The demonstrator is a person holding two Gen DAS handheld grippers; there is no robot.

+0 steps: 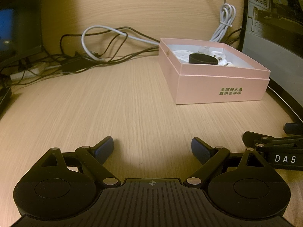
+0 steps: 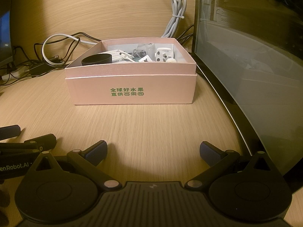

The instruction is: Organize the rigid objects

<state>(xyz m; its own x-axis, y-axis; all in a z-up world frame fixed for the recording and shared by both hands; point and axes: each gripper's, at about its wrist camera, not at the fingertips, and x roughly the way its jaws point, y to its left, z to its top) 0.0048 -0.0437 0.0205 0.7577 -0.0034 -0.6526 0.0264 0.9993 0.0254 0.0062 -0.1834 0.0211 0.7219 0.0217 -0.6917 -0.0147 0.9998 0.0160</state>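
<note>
Pink box: your pink box [image 2: 130,92] stands on the wooden desk [image 2: 151,128], lid off, seated in what looks like its own upturned lid. It lies straight ahead of the right gripper [image 2: 153,151] and well apart from it.

Same box, left view: from the left gripper [image 1: 152,147] the box [image 1: 223,89] lies ahead and off to the right — turned corner-on, so you would reach it on a diagonal.

Nearer hand: the right one, I judge; it faces the box's long printed wall square on.

Long axis: the box runs across your right gripper's line of sight, its printed wall toward you.

Contents: a black ring-shaped thing [image 2: 96,60] sits at the near left inside; a white plug adapter [image 2: 164,55] stands toward the far right; between them are white packets and small clear bags — too cluttered to name further.

Jaws, left: spread wide, nothing between the blue pads [image 1: 106,146].

Jaws, right: spread wide too, holding nothing; pads [image 2: 210,152] clear of everything.

Pose: both grippers sit low over the desk, level, side by side and close — each shows at the edge of the other's view.

Loose things: none show on the open desk in front; only a tangle of cables [image 1: 90,53] at the back and a glass-sided computer case [image 2: 251,56] just right of the box.

Judgement: the next reach goes forward and then over the near wall — mind that wall as you dip in.
</note>
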